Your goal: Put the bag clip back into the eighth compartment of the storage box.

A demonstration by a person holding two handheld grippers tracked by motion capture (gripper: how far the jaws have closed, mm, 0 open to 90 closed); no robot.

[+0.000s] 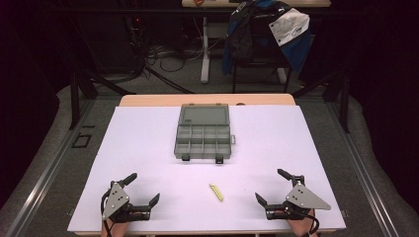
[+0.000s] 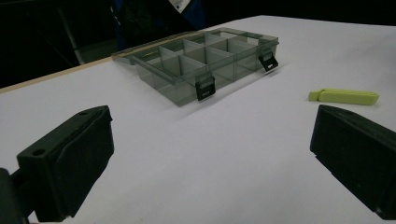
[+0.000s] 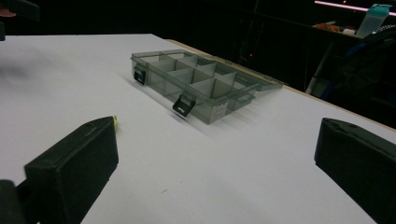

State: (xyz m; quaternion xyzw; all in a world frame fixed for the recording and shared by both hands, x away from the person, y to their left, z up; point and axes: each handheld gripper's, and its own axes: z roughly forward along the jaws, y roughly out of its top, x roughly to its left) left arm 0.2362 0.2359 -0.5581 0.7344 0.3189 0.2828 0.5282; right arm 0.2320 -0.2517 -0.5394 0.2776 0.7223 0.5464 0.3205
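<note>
The yellow-green clip (image 1: 216,192) looks light, stiff, best pinched across its narrow sides; left gripper (image 1: 142,194) and right gripper (image 1: 269,186) gape empty.

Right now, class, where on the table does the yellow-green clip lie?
In the high view the yellow-green clip lies flat on the white table, near its front edge, between the left tool and right tool, in front of the open grey compartment box.

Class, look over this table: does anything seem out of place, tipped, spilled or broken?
Nothing stands out. The grey compartment box sits flat and square with its lid open and its compartments look empty. The yellow-green clip lies loose on the white table, apart from the box. No spill or damage shows.
</note>
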